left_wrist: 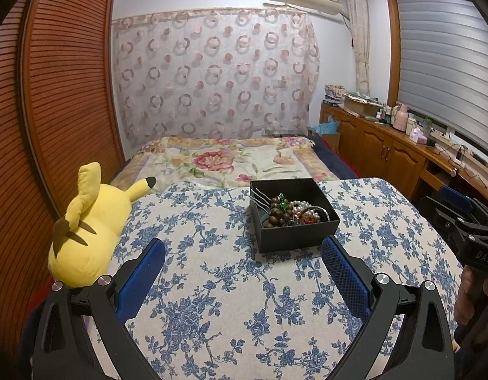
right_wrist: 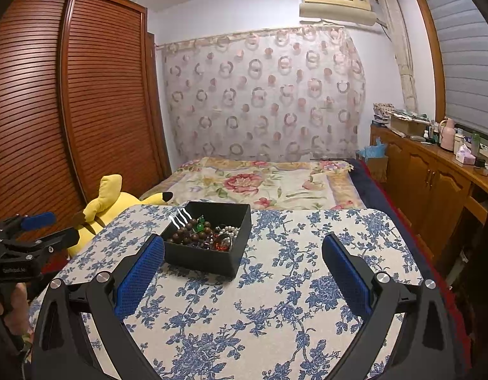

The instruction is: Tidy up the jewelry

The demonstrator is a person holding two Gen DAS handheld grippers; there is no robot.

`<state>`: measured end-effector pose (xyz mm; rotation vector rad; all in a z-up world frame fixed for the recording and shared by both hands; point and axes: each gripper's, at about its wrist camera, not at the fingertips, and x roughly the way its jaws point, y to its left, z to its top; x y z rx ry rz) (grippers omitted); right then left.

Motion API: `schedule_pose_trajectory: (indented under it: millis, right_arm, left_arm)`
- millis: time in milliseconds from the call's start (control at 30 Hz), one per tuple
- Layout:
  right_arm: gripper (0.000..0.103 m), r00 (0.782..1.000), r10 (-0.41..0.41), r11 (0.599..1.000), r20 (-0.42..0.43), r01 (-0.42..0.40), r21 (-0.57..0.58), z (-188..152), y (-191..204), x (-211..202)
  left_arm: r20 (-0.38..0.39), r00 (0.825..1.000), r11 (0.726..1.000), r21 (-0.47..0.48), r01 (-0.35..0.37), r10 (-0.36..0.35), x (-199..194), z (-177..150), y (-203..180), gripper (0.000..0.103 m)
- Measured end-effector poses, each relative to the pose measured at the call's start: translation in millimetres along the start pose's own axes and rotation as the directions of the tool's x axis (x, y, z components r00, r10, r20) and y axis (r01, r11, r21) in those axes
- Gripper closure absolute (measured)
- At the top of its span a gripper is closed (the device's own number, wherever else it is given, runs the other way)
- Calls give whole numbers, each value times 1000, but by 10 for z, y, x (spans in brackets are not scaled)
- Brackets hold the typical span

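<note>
A black open box stands on the blue-flowered tabletop. It holds a tangle of jewelry: brown wooden beads, a pearl string, green and red pieces and silver hairpins. My left gripper is open and empty, just short of the box. In the right wrist view the box sits ahead and left, with the jewelry inside. My right gripper is open and empty, its left pad beside the box's near corner. Each gripper shows at the edge of the other's view.
A yellow Pikachu plush lies at the table's left edge. Behind are a bed with a floral quilt, a slatted wooden wardrobe on the left and a cluttered wooden cabinet on the right.
</note>
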<state>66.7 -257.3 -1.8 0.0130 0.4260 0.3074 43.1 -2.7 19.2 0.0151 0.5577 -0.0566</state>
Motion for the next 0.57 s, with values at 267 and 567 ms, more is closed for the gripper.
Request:
schedule_pose_trajectory:
  millis: [267, 567]
  right_arm:
    - [2, 1000, 2, 1000, -2, -2, 0, -8, 8, 3]
    - [2, 1000, 1, 1000, -2, -1, 2, -7, 6, 4]
  left_arm:
    - [0, 1000, 1000, 0, 0, 0, 1, -4, -1, 8]
    - [1, 1000, 1000, 1, 1, -1, -10, -3, -15, 8]
